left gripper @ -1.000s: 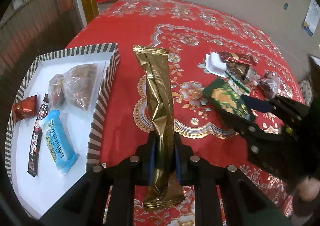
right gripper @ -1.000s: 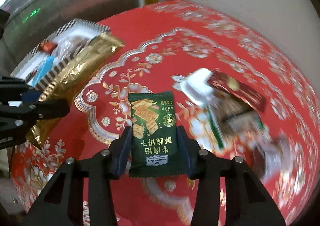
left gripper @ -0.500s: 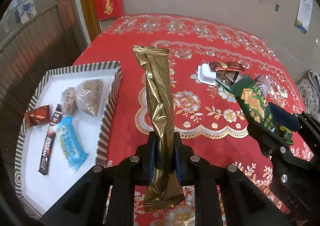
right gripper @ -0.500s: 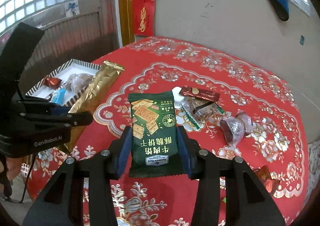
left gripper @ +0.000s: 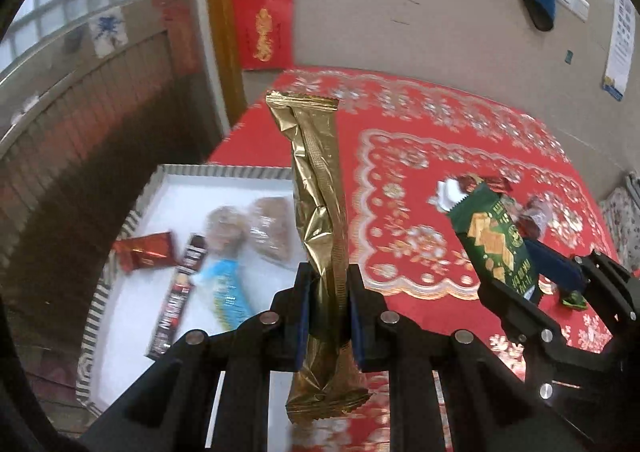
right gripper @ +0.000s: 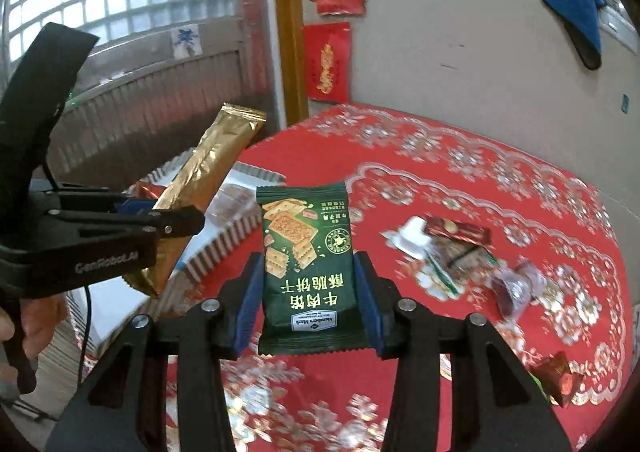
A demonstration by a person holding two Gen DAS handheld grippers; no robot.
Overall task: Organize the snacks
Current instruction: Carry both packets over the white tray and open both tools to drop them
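My left gripper is shut on a long gold snack packet, held upright above the table's left side; the packet also shows in the right wrist view. My right gripper is shut on a green cracker packet, raised above the red tablecloth; that packet also shows in the left wrist view. A striped-rim white tray lies at the left with a red packet, a coffee stick, a blue packet and clear bagged pastries.
A pile of loose snacks lies on the red tablecloth to the right, with a small red candy near the front right edge. A wall and wooden door frame stand behind the table.
Both grippers have risen and tilted up with their packets, so the wall and window now show. The left gripper has shifted toward the tray; the loose pile looks farther away.
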